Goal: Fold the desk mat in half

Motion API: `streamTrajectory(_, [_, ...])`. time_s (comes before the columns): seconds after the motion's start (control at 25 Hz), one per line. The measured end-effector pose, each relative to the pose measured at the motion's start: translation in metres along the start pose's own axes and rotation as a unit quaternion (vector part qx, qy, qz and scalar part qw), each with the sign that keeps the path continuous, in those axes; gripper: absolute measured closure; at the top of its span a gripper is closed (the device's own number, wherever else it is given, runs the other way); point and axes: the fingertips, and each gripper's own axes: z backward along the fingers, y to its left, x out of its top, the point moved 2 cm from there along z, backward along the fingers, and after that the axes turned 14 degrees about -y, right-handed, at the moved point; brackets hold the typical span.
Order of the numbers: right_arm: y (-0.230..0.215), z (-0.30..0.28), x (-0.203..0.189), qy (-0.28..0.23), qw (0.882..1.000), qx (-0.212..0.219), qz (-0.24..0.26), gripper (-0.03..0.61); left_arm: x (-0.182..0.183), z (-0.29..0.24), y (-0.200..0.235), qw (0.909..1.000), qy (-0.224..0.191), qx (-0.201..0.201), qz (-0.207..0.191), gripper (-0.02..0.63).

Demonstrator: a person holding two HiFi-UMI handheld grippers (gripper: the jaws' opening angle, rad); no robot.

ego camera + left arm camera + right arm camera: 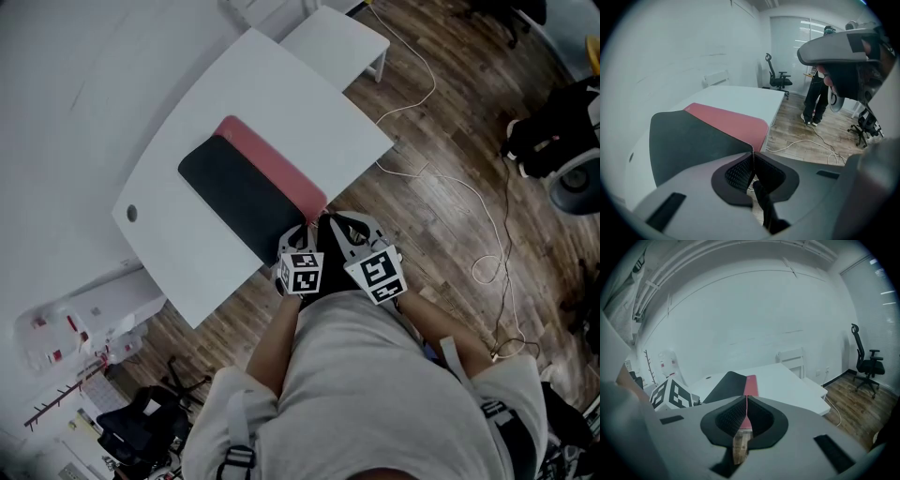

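Note:
The desk mat lies on the white table, its black side folded over so that a pink strip shows along the right edge. Both grippers sit together at the mat's near end, by the table's near edge. My left gripper is shut on the black layer, its jaws meeting in a thin line. My right gripper is shut on the pink layer, and pink shows between its pads. The left gripper's marker cube shows in the right gripper view.
A smaller white table stands beyond the far end. A white cable runs over the wood floor at the right. A person stands by an office chair. A cable hole is at the table's left corner.

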Motion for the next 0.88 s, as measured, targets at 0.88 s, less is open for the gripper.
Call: streamTrajectory(0.88, [-0.020,-0.006,0.009,-0.009,0.999,-0.032,-0.003,0.538,0.018,-0.016,-0.010,0.9988,0.002,-0.047,-0.014,0.588])
